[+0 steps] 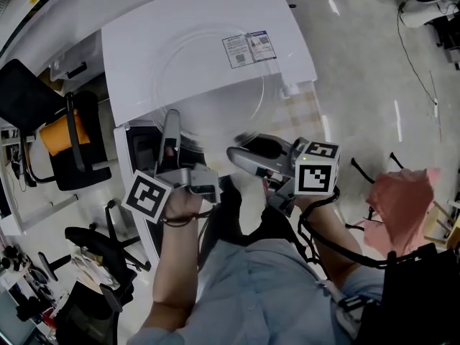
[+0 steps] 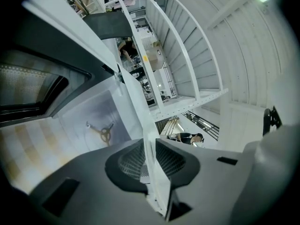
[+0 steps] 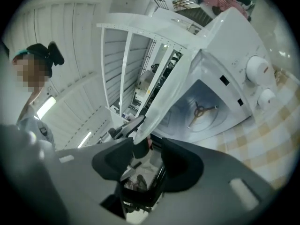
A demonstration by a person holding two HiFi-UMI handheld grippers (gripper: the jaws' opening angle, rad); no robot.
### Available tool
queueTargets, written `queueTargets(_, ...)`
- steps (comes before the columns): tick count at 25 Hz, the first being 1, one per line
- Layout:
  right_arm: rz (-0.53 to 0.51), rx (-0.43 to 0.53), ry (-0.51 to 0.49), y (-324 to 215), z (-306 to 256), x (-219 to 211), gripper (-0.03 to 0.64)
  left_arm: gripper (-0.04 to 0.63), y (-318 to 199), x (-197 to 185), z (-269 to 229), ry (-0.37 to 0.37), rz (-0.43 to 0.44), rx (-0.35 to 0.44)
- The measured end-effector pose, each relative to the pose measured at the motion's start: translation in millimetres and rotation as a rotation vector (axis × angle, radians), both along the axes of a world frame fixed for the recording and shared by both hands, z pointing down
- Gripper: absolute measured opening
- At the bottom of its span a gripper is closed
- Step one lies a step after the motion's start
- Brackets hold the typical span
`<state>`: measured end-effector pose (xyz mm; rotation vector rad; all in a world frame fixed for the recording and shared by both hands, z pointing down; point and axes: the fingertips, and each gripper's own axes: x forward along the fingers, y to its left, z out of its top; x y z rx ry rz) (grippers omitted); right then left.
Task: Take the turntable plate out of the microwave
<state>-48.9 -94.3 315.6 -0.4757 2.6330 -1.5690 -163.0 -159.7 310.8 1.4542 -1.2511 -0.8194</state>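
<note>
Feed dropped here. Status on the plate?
Left gripper shut on plate rim. Right gripper open at rim. Plate outside microwave. Nothing in the way.

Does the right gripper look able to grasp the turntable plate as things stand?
Probably yes: the right gripper has its jaws open, the turntable plate has its rim right at them with nothing in between, and the left gripper is clamped on the plate.

Print on the microwave (image 1: 144, 56) sticker (image 1: 249, 49) is unreadable.
</note>
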Motion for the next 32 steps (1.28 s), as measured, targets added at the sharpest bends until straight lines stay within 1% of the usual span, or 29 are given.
queueTargets(1, -0.017, 0.004, 0.032, 5, 2, 1, 0.180, 0.069, -1, 0, 0, 0.001, 0.000, 0.000)
queueTargets(3, -0.020, 0.002, 0.117, 8, 6, 6, 0.077, 0.069, -2, 0, 0, -0.002, -0.001, 0.000)
queueTargets(4, -0.015, 0.002, 0.166, 6, 9, 8, 0.000, 0.069, -3, 0, 0, -0.004, -0.002, 0.000)
queueTargets(6, -0.017, -0.002, 0.239, 2, 10, 10, 0.000, 0.069, -6, -1, -1, -0.007, -0.004, 0.000)
queueTargets(9, -0.053, -0.016, 0.277, -1, 7, 6, 0.000, 0.069, -10, -1, -2, -0.008, -0.003, 0.000)
queueTargets(12, -0.090, -0.031, 0.293, -3, 8, 1, 0.000, 0.069, -14, -1, -3, -0.017, -0.004, 0.005)
queueTargets(16, -0.105, -0.027, 0.305, -14, 7, -3, 0.000, 0.074, -15, 2, -4, -0.035, 0.007, 0.017)
queueTargets(20, -0.109, -0.024, 0.310, -24, 7, -10, 0.000, 0.112, -15, 5, -8, -0.044, 0.030, 0.025)
queueTargets(27, -0.119, -0.018, 0.338, -33, 10, -18, 0.000, 0.133, -14, 7, -11, -0.056, 0.055, 0.030)
queueTargets(29, -0.117, -0.021, 0.339, -34, 11, -20, 0.000, 0.154, -13, 8, -12, -0.081, 0.067, 0.021)
queueTargets(32, -0.114, -0.022, 0.341, -38, 12, -21, 0.000, 0.201, -10, 10, -12, -0.123, 0.090, 0.006)
